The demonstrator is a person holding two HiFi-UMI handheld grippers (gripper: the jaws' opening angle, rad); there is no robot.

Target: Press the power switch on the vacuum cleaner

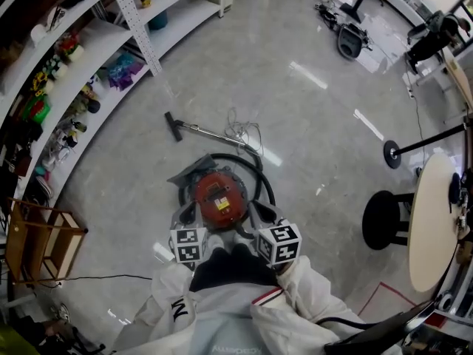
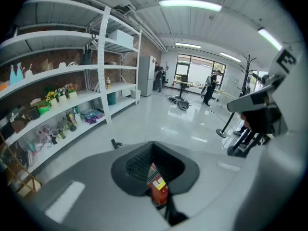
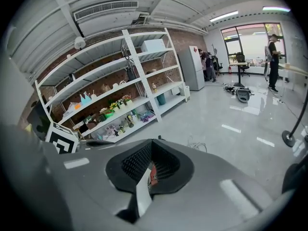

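A round red vacuum cleaner (image 1: pixel 219 198) stands on the grey floor just in front of me, its black hose (image 1: pixel 260 170) arcing round its right side. Its metal wand and floor nozzle (image 1: pixel 174 126) lie further out. My left gripper (image 1: pixel 188 213) hovers at the cleaner's near left side and my right gripper (image 1: pixel 261 213) at its near right. Both are shut with nothing in them. In the left gripper view, my left gripper (image 2: pixel 154 146) shows the red body (image 2: pixel 159 189) through the slit between its jaws. The right gripper (image 3: pixel 152 143) shows only a sliver of red (image 3: pixel 152 175). No switch can be made out.
Curved white shelving (image 1: pixel 83 71) full of small items runs along the left. A wooden rack (image 1: pixel 38 242) stands at the near left. To the right are a black stool (image 1: pixel 383 219), a round table (image 1: pixel 432 220) and a stand base (image 1: pixel 392 154). A loose cable (image 1: pixel 242 130) lies by the wand.
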